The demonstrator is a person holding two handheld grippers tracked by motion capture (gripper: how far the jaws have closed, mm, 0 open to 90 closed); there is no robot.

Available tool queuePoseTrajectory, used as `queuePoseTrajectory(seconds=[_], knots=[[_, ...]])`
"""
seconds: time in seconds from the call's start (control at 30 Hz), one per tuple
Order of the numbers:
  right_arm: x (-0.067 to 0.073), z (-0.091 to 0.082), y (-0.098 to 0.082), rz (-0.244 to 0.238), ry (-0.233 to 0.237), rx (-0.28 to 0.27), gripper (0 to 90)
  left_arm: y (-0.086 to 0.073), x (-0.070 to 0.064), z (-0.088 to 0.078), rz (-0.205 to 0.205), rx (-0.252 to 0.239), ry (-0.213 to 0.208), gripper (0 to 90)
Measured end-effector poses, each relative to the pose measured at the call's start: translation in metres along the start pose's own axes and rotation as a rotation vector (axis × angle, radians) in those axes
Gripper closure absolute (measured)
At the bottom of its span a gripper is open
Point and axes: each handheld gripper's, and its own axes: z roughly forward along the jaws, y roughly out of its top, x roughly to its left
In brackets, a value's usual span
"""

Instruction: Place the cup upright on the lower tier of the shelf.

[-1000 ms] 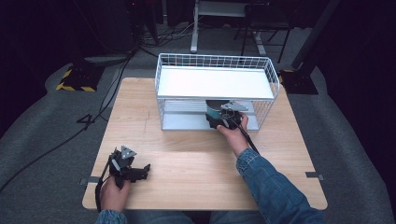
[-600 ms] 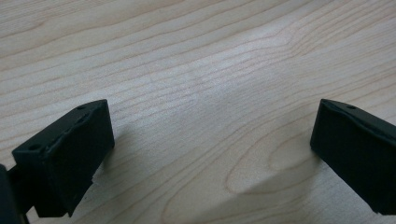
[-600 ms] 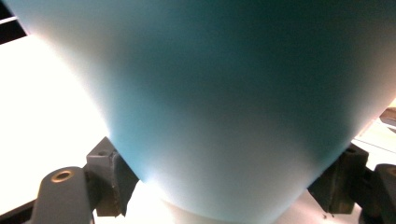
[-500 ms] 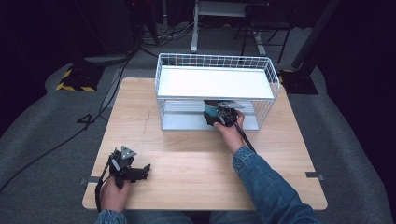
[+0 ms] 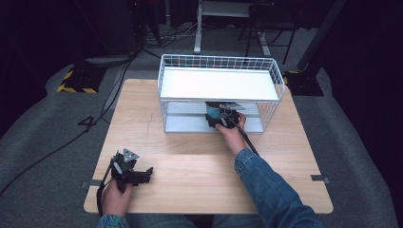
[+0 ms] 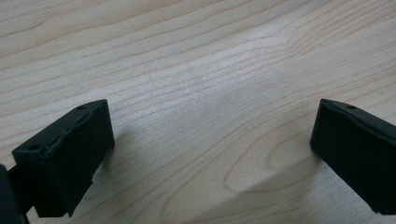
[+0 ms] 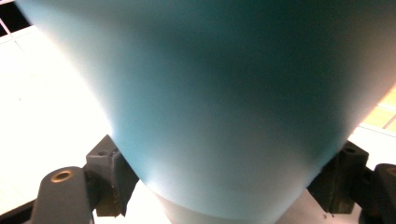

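Right gripper point(image 5: 219, 118) squeezed tight on a teal cup point(image 7: 224, 102), one black jaw on each side of it. Cup held at the front of the white wire rack's point(image 5: 218, 85) lower shelf. Left gripper point(image 5: 135, 175) spread wide, holding nothing, low over the wooden table point(image 5: 190, 156).

The person is wearing a blue denim sleeve point(image 5: 271, 190). The left gripper point(image 5: 138, 175) is showing black jaws, a grey three-cornered plate point(image 5: 128, 155) and a trailing black cable point(image 5: 100, 192).
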Motion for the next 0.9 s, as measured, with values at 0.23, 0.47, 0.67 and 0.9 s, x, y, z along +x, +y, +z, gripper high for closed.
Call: queuePoseTrajectory(seconds=[0.23, 0.47, 0.67, 0.9], knots=[[-0.001, 0.002, -0.002, -0.006, -0.006, 0.006, 22.3, 0.0, 0.0, 0.0, 0.0, 0.0, 0.0, 0.1], [-0.002, 0.001, -0.002, -0.013, 0.003, 0.012, 18.3, 0.0, 0.0, 0.0, -0.001, 0.0, 0.0, 0.1], [0.002, -0.003, 0.0, -0.047, -0.015, -0.005, 15.7, 0.0, 0.0, 0.0, 0.0, 0.0, 0.0, 0.1], [0.002, -0.018, -0.002, -0.041, -0.021, 0.001, 15.7, 0.001, 0.0, 0.0, 0.0, 0.0, 0.001, 0.1]])
